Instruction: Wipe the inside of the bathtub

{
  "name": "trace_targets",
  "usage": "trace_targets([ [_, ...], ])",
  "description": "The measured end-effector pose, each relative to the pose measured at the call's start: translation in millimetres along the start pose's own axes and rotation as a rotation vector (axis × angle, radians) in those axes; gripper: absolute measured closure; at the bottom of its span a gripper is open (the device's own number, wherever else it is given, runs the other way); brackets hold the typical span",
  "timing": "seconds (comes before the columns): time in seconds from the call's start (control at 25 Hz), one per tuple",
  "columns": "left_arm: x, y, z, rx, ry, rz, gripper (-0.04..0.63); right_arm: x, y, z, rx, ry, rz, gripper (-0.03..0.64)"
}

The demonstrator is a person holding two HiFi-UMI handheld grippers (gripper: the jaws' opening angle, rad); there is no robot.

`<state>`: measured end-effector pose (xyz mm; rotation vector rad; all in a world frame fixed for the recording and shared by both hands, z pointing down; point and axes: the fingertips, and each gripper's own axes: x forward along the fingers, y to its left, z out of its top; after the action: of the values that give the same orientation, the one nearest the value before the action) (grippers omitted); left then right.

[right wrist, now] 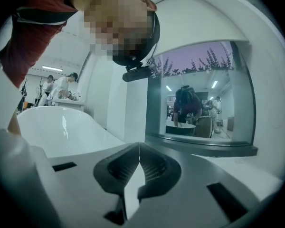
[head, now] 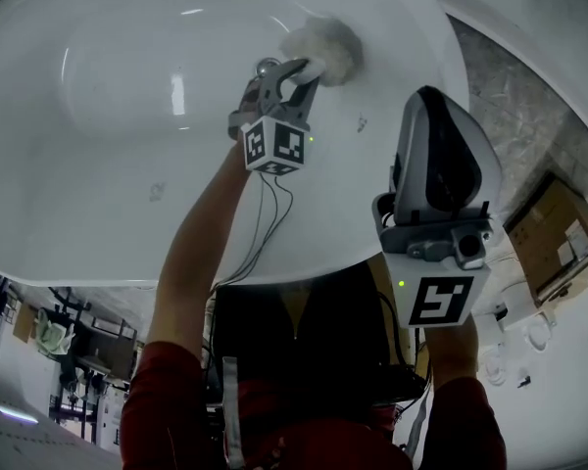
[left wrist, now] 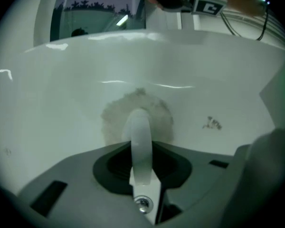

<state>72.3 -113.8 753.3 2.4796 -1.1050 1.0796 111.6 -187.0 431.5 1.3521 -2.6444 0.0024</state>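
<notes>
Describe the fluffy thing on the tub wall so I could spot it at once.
Start with the big white bathtub. On its inner wall, the left gripper clamps a white handle ending in a round, fluffy, off-white pad. It is the only fuzzy thing against the smooth, glossy bathtub.

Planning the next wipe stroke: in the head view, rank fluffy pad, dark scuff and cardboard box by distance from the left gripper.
1. Fluffy pad: at the left gripper's jaw tips, handle clamped.
2. Dark scuff: lower right, on the bathtub wall.
3. Cardboard box: far right, outside it.
</notes>
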Motion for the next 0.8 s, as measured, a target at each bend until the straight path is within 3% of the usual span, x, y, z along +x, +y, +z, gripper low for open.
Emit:
trace_targets([
  [0.32, -87.1, -12.5, 109.7, 0.137, -0.193, -0.064, 0.502, -48.6, -21.4, 63.7, -0.073, -0.04, -0.106, 0.604],
  [0.44, -109.7, -24.2, 147.1, 0.143, -0.236, -0.109, 0.502, -67.9, -38.6, 89.4, -0.088, -0.067, -0.168, 0.604],
  [0.6, -117.6, -42.1, 187.1, 0.138, -0.257, -0.194, 0.502, -95.2, -60.2, 109.9, -0.094, -0.08, -0.247, 0.604],
  [0.8, -99.3, -58.9, 208.0, 0.186, -0.224, -0.255, 0.502, -105.3, -73.9, 121.5, -0.091, -0.102, -0.267, 0.604],
])
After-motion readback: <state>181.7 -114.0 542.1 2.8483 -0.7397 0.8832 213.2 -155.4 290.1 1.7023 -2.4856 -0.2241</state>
